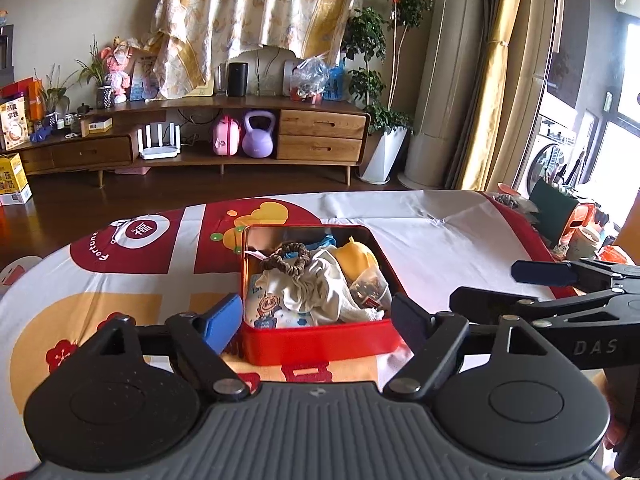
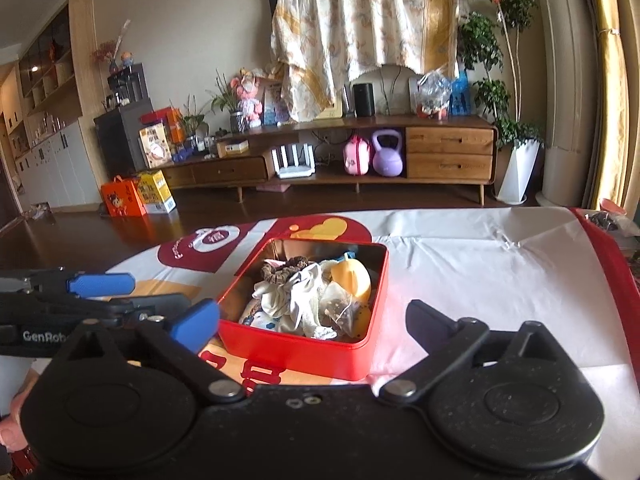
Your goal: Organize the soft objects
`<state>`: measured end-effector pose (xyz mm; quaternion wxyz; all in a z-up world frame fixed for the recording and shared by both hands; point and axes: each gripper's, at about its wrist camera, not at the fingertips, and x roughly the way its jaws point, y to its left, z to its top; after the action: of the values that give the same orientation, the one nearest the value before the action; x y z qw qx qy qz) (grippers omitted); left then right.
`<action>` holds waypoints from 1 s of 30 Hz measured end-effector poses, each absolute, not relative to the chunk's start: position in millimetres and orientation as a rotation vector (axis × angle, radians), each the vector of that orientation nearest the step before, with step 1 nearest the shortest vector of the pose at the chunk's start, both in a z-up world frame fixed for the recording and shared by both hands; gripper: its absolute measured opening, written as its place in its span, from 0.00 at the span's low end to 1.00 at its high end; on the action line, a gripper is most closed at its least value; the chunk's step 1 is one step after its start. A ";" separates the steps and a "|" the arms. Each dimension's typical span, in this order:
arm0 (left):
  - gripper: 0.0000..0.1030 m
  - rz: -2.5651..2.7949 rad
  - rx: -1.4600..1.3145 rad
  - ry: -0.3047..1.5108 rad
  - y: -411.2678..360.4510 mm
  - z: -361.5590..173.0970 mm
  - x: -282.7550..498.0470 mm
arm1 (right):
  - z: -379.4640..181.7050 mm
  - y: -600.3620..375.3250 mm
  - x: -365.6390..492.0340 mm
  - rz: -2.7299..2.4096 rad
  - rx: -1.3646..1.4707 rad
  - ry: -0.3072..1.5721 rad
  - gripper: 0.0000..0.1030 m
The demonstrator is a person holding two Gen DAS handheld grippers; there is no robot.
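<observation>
A red tin [image 1: 320,340] packed with soft items is seen at the centre of both wrist views, set on the patterned cloth of the table [image 1: 440,232]. Inside it, a brown scrunchie [image 1: 285,257], a crumpled white cloth [image 1: 320,288], a yellow soft piece [image 1: 354,254] and a tea bag [image 1: 370,286] are heaped together. The left tool [image 1: 316,316] is held wide open and empty, the tin's near wall lying just ahead, between its fingers. The right tool [image 2: 314,326] is likewise spread open with nothing gripped; the tin sits ahead and slightly left of its centre line. Both tools are judged about equally near, side by side at the tin's near edge, with no item left outside it on the cloth in view.
</observation>
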<state>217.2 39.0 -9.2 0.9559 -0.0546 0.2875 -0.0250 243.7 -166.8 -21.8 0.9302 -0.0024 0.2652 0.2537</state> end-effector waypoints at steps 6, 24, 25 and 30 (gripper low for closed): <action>0.92 -0.041 -0.121 0.565 37.9 -6.0 196.5 | -21.4 -175.4 233.3 0.513 -0.006 0.512 1.00; 1.00 -0.028 -0.135 0.535 35.0 -2.7 170.4 | -25.0 -179.6 217.0 0.526 -0.001 0.487 1.00; 1.00 -0.026 -0.134 0.533 34.9 -2.7 169.9 | -25.1 -179.5 216.7 0.525 0.000 0.488 1.00; 1.00 -0.022 -0.133 0.532 35.4 -2.1 168.6 | -24.8 -178.7 214.9 0.527 0.002 0.486 1.00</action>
<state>168.6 35.4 -2.1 0.9626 -0.0655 0.2625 -0.0108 214.9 -178.7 -24.8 0.9365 0.0011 0.2377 0.2578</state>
